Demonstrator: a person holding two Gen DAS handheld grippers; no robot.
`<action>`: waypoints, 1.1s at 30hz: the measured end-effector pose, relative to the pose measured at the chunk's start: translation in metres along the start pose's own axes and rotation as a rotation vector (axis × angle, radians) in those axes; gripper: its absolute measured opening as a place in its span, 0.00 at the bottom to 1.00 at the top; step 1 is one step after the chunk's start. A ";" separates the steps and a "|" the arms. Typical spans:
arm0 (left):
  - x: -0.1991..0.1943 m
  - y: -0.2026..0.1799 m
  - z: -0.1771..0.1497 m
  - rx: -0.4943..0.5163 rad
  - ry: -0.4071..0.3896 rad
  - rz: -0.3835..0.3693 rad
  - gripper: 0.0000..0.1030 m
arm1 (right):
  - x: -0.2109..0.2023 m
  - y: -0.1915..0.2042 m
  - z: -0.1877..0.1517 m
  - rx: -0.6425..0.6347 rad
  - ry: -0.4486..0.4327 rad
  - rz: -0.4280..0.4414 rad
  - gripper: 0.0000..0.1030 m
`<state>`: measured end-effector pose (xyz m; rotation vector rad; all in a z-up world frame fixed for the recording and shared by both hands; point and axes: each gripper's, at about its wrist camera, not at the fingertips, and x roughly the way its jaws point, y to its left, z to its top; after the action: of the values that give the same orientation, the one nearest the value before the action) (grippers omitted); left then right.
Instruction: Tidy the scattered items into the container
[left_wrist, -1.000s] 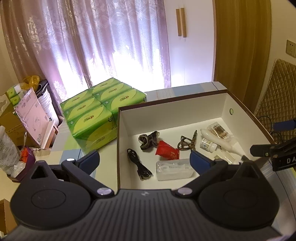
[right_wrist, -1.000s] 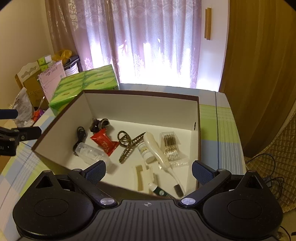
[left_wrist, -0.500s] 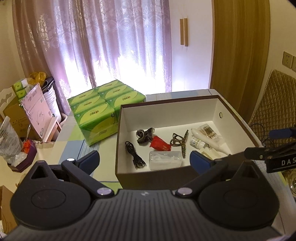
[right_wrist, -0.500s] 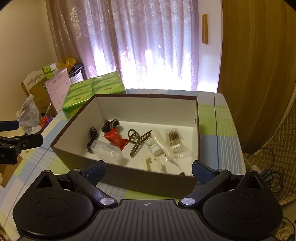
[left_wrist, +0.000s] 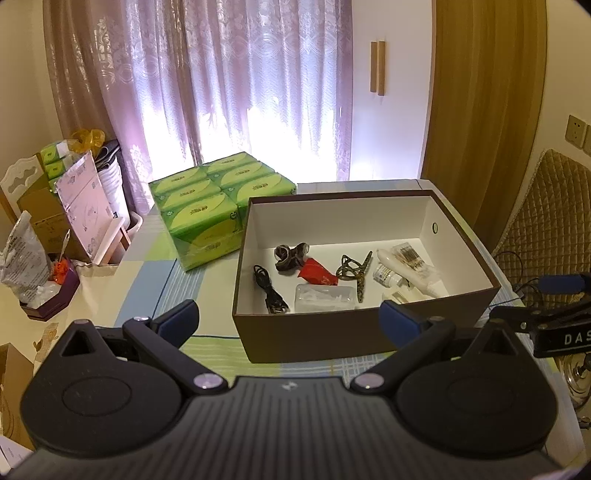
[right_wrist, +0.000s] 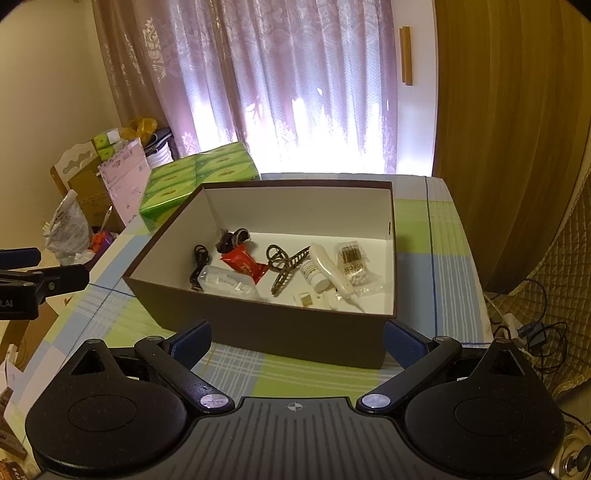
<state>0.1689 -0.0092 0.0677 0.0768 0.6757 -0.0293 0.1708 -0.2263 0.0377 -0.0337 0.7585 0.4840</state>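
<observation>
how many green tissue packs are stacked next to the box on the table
6 show on top of the tissue stack, in two rows of three, just left of the box near the curtain. More may lie hidden underneath.

White letters "DAS" show on the right hand-held gripper (left_wrist: 561, 295), and "LAI" on the left hand-held gripper (right_wrist: 22, 280).

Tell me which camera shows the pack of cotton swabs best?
The right wrist view: the swab pack lies unobstructed, its sticks and white tips distinct. The left wrist view shows the pack smaller, farther off and less distinct.
</observation>
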 end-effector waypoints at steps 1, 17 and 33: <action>-0.002 -0.001 -0.001 -0.001 -0.001 0.001 0.99 | -0.002 0.001 -0.001 0.000 0.001 0.001 1.00; -0.027 -0.017 -0.020 0.041 0.007 0.027 0.99 | -0.023 0.016 -0.028 -0.020 0.023 0.008 1.00; -0.033 -0.029 -0.035 0.062 0.042 0.027 0.99 | -0.035 0.019 -0.041 -0.034 0.013 0.005 1.00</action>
<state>0.1202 -0.0354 0.0594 0.1467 0.7153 -0.0227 0.1140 -0.2316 0.0343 -0.0661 0.7631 0.5019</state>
